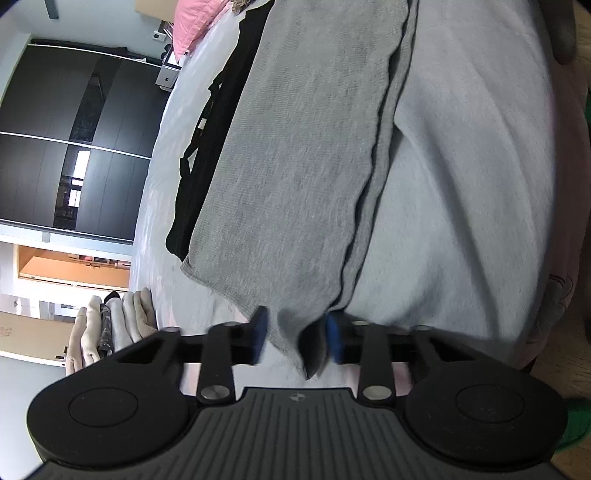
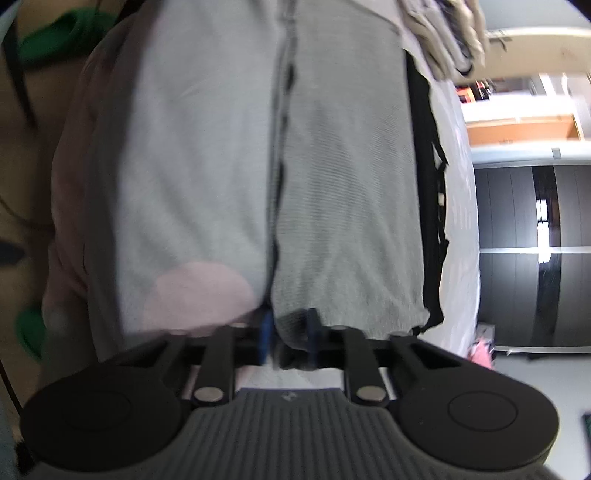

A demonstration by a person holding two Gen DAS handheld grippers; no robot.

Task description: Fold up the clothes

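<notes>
A grey knit garment (image 1: 295,155) lies folded lengthwise on the pale bed sheet (image 1: 472,192), with a black garment (image 1: 207,162) beside it. My left gripper (image 1: 297,334) has a corner of the grey garment between its blue pads; a gap shows on the left pad's side. The same grey garment (image 2: 347,192) fills the right wrist view, with the black garment (image 2: 428,206) along its right edge. My right gripper (image 2: 288,334) is closed on the other near corner of the grey garment.
A stack of folded light clothes (image 1: 110,325) sits at the bed's edge and shows in the right wrist view (image 2: 443,37) too. A dark wardrobe (image 1: 66,140) stands beyond the bed. Pink bedding (image 1: 192,22) lies at the far end. Green slippers (image 2: 55,33) are on the floor.
</notes>
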